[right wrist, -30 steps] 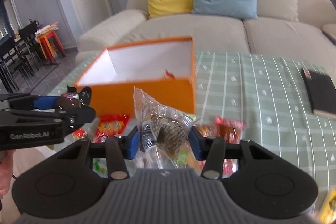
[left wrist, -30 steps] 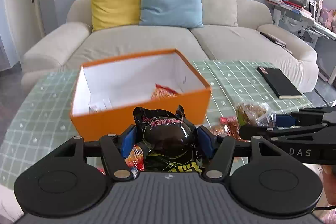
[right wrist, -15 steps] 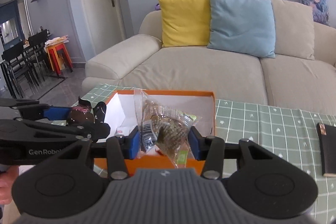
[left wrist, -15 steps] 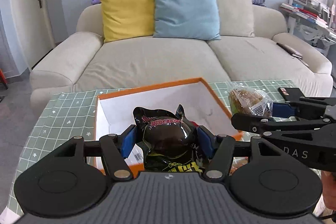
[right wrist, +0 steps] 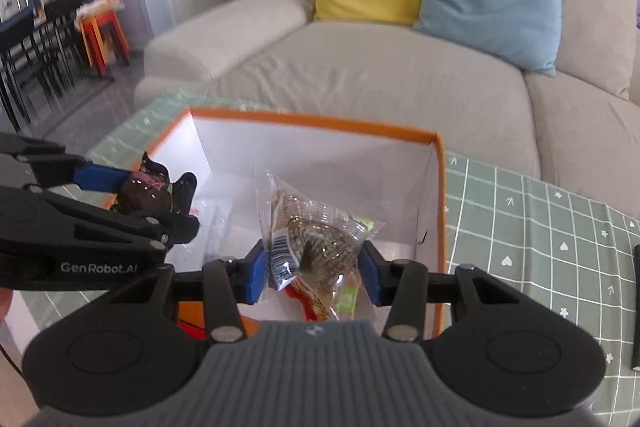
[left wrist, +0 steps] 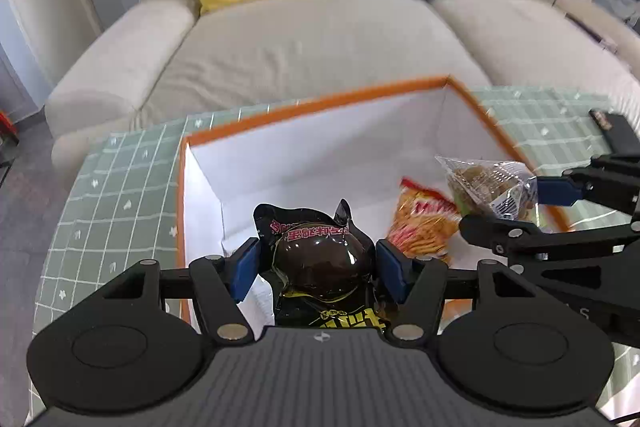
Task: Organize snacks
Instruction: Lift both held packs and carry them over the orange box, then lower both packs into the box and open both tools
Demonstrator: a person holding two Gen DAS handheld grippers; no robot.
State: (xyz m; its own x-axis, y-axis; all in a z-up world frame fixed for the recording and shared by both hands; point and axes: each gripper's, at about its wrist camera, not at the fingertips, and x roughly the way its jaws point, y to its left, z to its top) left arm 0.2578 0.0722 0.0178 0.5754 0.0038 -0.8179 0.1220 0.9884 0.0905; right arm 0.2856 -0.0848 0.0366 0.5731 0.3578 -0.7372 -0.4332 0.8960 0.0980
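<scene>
An orange box (left wrist: 316, 98) with a white inside stands open on the green checked table; its far rim (right wrist: 320, 121) also shows in the right wrist view. My left gripper (left wrist: 320, 263) hangs over the box's near left part, shut on a shiny dark brown snack packet (left wrist: 320, 259). My right gripper (right wrist: 310, 267) is over the box's right part, shut on a clear packet of brown crumbly snack (right wrist: 312, 239). That clear packet (left wrist: 486, 183) appears at the right of the left wrist view. An orange-red chip packet (left wrist: 424, 223) lies on the box floor.
A beige sofa (left wrist: 320, 39) with yellow and blue cushions runs behind the table. A black notebook (right wrist: 636, 307) lies on the cloth (right wrist: 540, 227) to the right. Dining chairs and red stools (right wrist: 100, 31) stand far left.
Both grippers have travelled forward from in front of the box to above its open top, each keeping its packet. The views now look down into the box.
</scene>
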